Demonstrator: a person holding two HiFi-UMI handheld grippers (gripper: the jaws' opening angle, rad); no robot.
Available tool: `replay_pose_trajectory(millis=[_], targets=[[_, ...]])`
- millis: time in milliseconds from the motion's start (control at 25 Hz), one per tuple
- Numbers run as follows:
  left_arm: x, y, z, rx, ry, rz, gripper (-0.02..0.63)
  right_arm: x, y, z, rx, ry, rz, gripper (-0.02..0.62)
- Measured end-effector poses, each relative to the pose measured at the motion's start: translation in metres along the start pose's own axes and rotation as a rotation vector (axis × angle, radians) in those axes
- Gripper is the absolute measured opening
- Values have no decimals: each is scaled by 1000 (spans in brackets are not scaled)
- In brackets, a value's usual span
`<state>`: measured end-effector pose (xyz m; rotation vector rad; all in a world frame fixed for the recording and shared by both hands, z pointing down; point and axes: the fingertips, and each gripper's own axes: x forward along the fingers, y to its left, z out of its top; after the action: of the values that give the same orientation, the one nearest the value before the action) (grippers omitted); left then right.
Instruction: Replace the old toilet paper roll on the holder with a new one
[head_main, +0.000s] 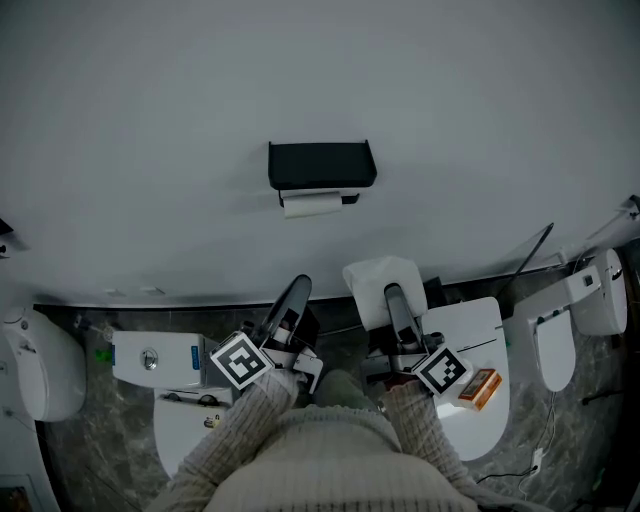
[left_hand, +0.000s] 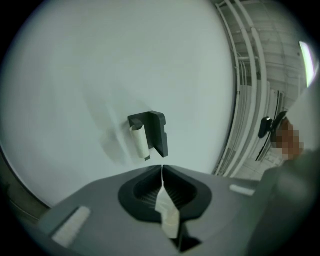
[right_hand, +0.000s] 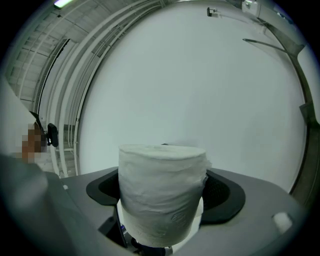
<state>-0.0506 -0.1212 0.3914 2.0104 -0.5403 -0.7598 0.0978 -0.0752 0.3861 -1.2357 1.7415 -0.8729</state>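
I count two tools, the left tool (left_hand: 162, 172) and the right tool (head_main: 393, 296), each carrying one marker cube (head_main: 240, 362) (head_main: 442, 370). There is one black holder (head_main: 322, 163) and two toilet paper rolls, one thin old roll (head_main: 311, 205) and one full new roll (right_hand: 162, 190), plus one paper scrap (left_hand: 167, 212). Lower down I make out four white toilets (head_main: 35, 375) (head_main: 150, 355) (head_main: 475, 335) (head_main: 585, 305) and one orange box (head_main: 481, 388).

Orange box (head_main: 480, 388) on white surface (head_main: 478, 325) rt, white tank (head_main: 150, 358) w/ round button left.

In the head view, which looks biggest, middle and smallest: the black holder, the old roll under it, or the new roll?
Black holder and new roll: about alike, and the new roll is nearer the camera, so unranked.
Old roll: smallest.
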Motion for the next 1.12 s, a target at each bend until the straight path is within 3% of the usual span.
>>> replay_pose_trajectory(millis=[240,720,1120], targets=[[20,0,11,-22,-55,-13,-3,17,-3,8,3,33,12,449],[46,18,19,-40,-74,21,7,35,-19,25,21,42,-1,449],[83,43,29,-89,-85,50,129,59,-33,36,31,57,2,449]])
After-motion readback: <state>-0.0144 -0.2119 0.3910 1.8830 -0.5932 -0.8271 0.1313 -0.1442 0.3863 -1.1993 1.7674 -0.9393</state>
